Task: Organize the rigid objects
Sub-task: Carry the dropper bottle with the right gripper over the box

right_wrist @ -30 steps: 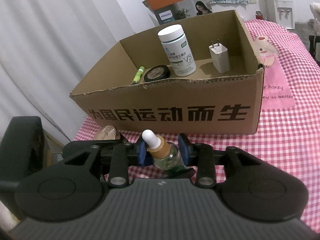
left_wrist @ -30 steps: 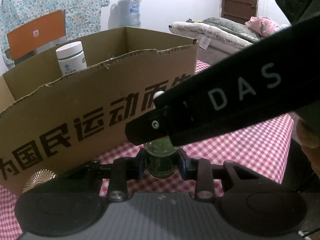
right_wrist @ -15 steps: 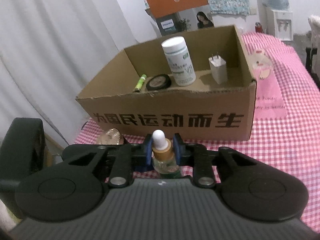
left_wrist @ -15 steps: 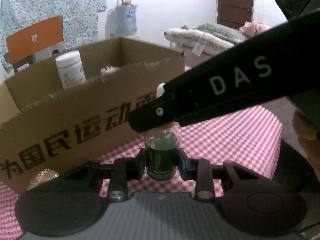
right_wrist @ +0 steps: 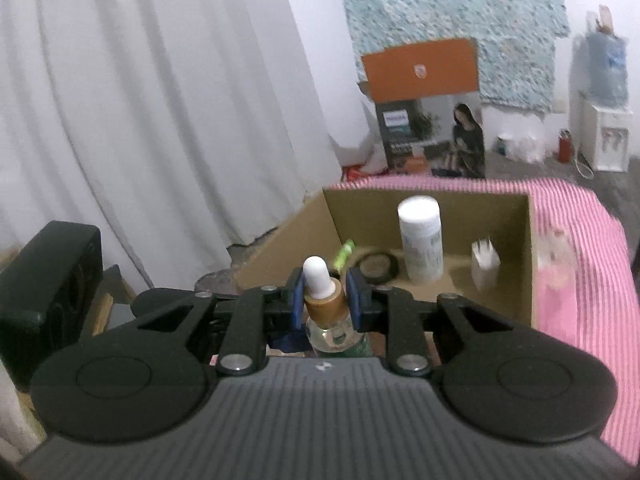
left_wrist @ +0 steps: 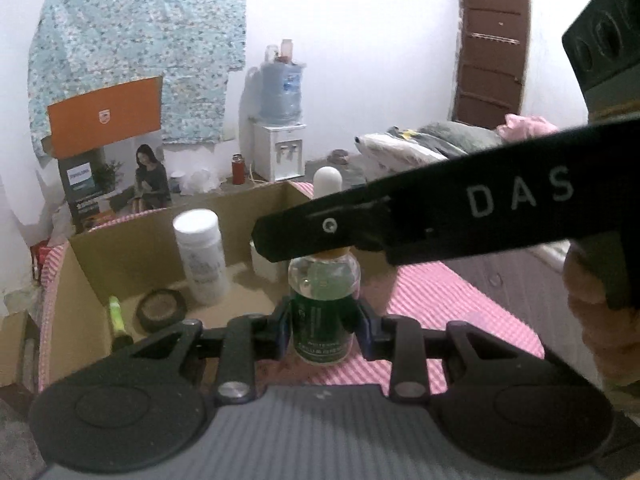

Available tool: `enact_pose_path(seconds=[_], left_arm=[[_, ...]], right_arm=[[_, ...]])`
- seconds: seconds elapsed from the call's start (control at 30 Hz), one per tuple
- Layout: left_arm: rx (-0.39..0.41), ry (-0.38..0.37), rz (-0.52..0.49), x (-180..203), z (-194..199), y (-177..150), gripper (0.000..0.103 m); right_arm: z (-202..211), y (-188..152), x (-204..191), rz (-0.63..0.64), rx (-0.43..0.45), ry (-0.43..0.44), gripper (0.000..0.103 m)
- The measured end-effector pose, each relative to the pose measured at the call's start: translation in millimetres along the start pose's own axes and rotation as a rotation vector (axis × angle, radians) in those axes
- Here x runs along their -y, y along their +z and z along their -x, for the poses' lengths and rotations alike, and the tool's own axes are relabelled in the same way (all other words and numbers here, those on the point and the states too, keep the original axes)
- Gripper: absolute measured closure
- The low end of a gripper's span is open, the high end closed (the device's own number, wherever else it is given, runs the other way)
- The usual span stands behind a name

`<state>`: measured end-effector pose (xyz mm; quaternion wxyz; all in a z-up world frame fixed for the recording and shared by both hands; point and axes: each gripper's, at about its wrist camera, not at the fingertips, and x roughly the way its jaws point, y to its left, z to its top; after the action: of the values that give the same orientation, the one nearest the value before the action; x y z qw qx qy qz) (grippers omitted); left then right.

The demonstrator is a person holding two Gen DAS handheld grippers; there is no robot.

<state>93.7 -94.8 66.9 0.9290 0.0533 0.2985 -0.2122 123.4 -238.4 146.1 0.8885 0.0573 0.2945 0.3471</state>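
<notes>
While the dropper bottle [left_wrist: 323, 312] hung at frame centre above the counter [left_wrist: 460, 304] | my left gripper [left_wrist: 323, 330] pinched its body, my right gripper [right_wrist: 324, 298] its collar | done: white jar [left_wrist: 202, 254], tape roll [left_wrist: 161, 306], charger [right_wrist: 485, 262] sat in the box [left_wrist: 132, 248] | left: bottle into box.

bottle label [left_wrist: 320, 346] blurred, perhaps unreadable

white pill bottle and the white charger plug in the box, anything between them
Nothing: in the right wrist view only bare cardboard floor of the box shows between the white pill bottle and the charger plug. The tape roll lies on the bottle's other side.
</notes>
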Motion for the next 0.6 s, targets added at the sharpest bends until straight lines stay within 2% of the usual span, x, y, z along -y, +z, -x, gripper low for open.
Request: enact_pose_path(seconds=[0.17,0.3,0.47,0.6], left_arm=[[-0.068,-0.024,0.089,-30.2,-35.3,29.0,0.070],[-0.142,-0.025,0.141,-50.5,-72.8,37.0,0.070],[-0.249,-0.017,0.194,-66.7,-113.8,38.0,0.069],[-0.312,-0.019,0.233,-75.4,-131.5,36.4,0.069]], right_arm=[[-30.5,35.7,25.5,-0.026,-0.039,0.029,0.083],[-70.1,54.3,57.9,-0.069,-0.103,0.034,0.083],[-118.4,57.6,94.7,-0.144,-0.179,0.043,0.083],[-145.5,49.9,112.6,-0.176,-0.221,0.045,0.083]])
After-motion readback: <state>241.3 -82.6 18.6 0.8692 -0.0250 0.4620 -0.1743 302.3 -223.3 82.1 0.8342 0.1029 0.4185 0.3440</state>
